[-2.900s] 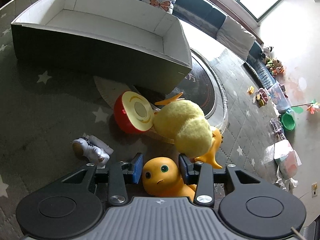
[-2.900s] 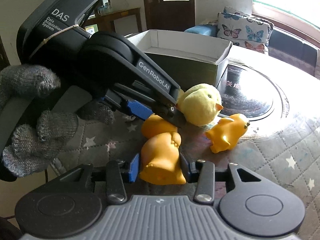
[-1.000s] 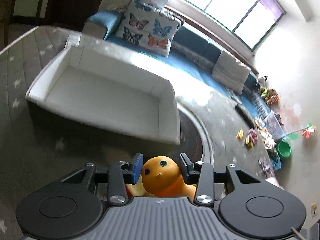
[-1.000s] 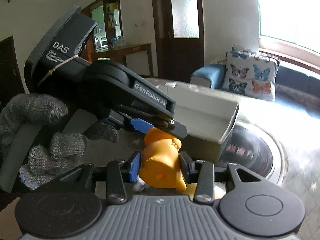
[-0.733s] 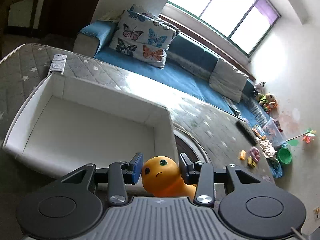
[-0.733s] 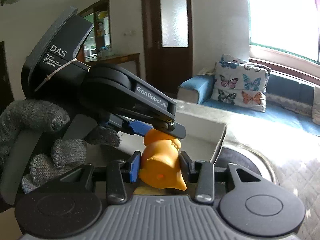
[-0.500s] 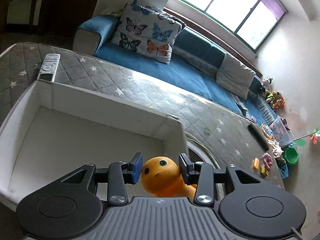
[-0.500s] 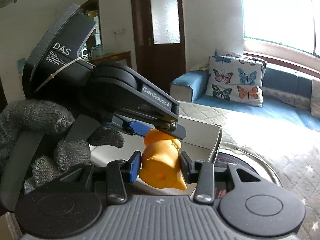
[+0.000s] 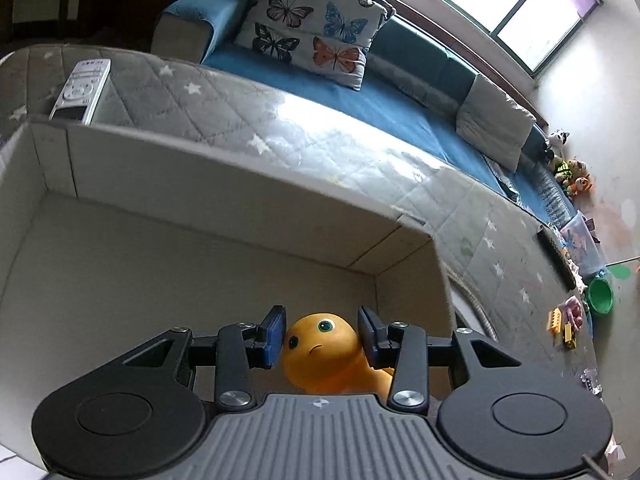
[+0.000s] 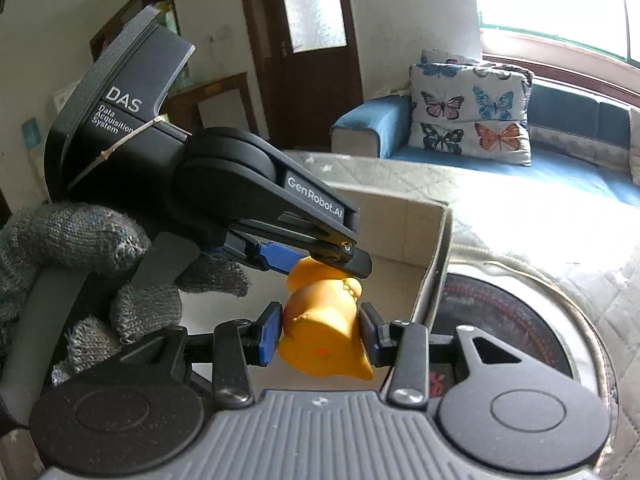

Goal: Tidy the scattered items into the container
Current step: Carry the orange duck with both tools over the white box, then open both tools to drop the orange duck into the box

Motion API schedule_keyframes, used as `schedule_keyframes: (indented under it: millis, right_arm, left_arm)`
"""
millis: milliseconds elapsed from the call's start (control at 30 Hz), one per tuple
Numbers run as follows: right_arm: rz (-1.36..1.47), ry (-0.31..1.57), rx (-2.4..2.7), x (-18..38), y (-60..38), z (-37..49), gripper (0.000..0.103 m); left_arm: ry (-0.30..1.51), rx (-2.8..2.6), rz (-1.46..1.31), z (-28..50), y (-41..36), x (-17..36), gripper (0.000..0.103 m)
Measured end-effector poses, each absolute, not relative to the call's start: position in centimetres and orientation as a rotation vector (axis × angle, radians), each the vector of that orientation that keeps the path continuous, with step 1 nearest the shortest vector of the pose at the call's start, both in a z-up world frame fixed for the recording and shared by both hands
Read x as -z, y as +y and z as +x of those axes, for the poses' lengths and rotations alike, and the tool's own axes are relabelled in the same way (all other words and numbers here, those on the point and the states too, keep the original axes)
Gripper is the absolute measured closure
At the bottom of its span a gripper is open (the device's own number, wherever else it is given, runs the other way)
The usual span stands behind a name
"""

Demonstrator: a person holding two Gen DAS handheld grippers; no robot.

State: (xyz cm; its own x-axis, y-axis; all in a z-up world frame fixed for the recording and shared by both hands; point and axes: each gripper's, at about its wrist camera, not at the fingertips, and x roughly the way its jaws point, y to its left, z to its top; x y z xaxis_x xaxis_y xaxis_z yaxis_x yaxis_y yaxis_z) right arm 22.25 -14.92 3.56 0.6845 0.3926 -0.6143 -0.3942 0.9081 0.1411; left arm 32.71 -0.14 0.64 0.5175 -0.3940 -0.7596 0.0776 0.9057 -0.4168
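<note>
Both grippers are shut on one orange rubber toy with green eyes. My left gripper (image 9: 320,334) clamps its head (image 9: 320,344), which faces the camera. My right gripper (image 10: 320,334) clamps its body (image 10: 320,336). The toy hangs over the open white cardboard box (image 9: 224,184), near its right end wall (image 10: 436,248). The left gripper and gloved hand (image 10: 80,248) fill the left of the right wrist view. The box's floor in view is bare.
A white remote (image 9: 80,90) lies on the grey star-quilted table cover behind the box. A dark round inset (image 10: 500,320) sits right of the box. A blue sofa with butterfly cushions (image 9: 312,28) is behind. Small toys (image 9: 564,324) lie at the table's right.
Both grippers lifted the orange toy off the table, away from the other toys, and carried it forward over the box. The box interior now fills the left wrist view.
</note>
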Motion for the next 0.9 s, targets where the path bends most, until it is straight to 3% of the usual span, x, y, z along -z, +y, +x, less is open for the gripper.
schedule_keyframes:
  millis: [900]
  right_arm:
    - [-0.106, 0.662, -0.443, -4.2, -14.3, 19.2, 0.06]
  left_arm:
    - [1.012, 0.169, -0.258, 24.2, 3.7, -1.4, 0.066]
